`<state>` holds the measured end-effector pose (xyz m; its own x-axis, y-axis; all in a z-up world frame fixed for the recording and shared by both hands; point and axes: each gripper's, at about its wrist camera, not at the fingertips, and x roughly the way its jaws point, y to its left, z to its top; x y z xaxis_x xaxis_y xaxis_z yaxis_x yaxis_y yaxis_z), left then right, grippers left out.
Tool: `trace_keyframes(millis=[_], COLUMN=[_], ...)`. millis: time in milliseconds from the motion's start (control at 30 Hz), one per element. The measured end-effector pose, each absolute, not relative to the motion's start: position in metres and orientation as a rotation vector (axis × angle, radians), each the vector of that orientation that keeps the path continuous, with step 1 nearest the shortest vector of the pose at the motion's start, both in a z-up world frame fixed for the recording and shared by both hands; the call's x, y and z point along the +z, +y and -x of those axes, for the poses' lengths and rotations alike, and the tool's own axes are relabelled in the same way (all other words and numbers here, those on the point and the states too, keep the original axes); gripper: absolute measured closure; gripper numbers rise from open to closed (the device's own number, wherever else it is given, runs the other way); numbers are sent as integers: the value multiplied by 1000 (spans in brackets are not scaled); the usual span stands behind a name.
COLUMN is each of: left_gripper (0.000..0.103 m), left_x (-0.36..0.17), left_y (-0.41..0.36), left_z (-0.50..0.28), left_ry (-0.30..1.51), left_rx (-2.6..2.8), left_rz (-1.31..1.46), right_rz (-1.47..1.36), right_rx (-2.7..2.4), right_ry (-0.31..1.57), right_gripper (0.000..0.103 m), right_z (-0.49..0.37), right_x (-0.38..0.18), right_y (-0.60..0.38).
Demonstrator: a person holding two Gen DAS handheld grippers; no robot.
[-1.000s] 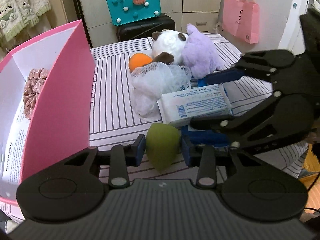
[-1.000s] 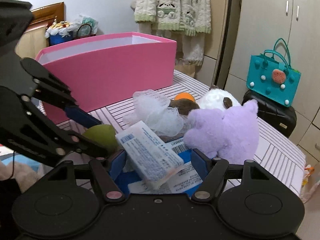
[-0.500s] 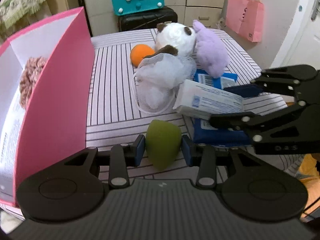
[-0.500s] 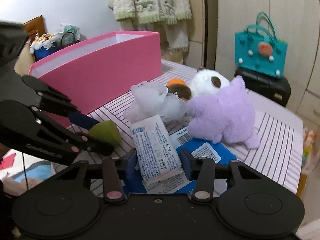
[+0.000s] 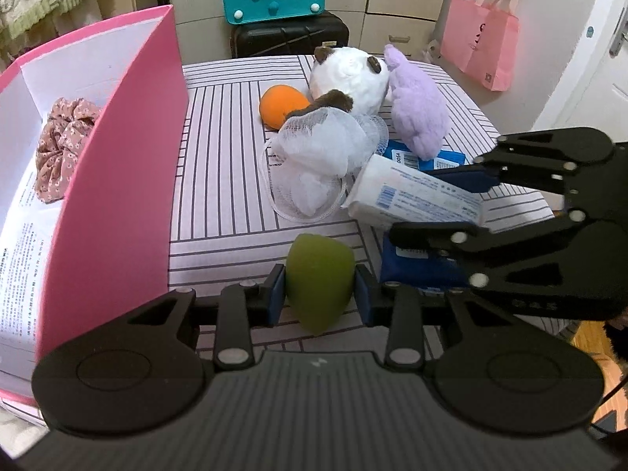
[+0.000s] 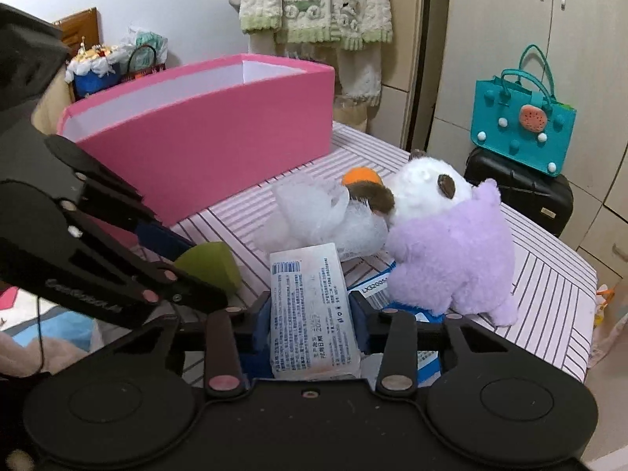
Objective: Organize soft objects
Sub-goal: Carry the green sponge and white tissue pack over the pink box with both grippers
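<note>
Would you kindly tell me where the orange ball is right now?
In the left wrist view the orange ball lies on the striped table, right of the pink box, touching the panda plush and behind the white mesh pouf.

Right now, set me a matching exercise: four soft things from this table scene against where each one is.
Things:
1. green sponge
2. white tissue pack
3. floral scrunchie
4. orange sponge

Places:
A. inside the pink box
B. between the right gripper pads
C. on the striped cloth beside the panda plush
D. between the left gripper pads

Pairs: 1-D, 2-B, 3-A, 4-C
</note>
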<state>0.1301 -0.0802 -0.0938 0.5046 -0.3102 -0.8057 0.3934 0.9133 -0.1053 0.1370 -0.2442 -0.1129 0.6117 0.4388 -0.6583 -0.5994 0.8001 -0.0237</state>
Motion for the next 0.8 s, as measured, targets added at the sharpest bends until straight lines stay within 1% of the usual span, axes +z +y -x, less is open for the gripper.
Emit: trace_keyframes(millis=[200, 467, 800], left_gripper=[68, 68, 68], left_x=[-87, -73, -56], left_y=[-77, -71, -60], left_z=[-124, -108, -83], left_ry=[954, 988, 1045], left_rx=[-445, -527, -628], left_rz=[-119, -140, -188], right_rz=[215, 78, 35], right_rx=[547, 561, 635], right_ry=[731, 835, 890], right_gripper=[57, 57, 57], right_z=[-123, -105, -82], right_x=[-106, -100, -84], right_y=[-249, -261, -253])
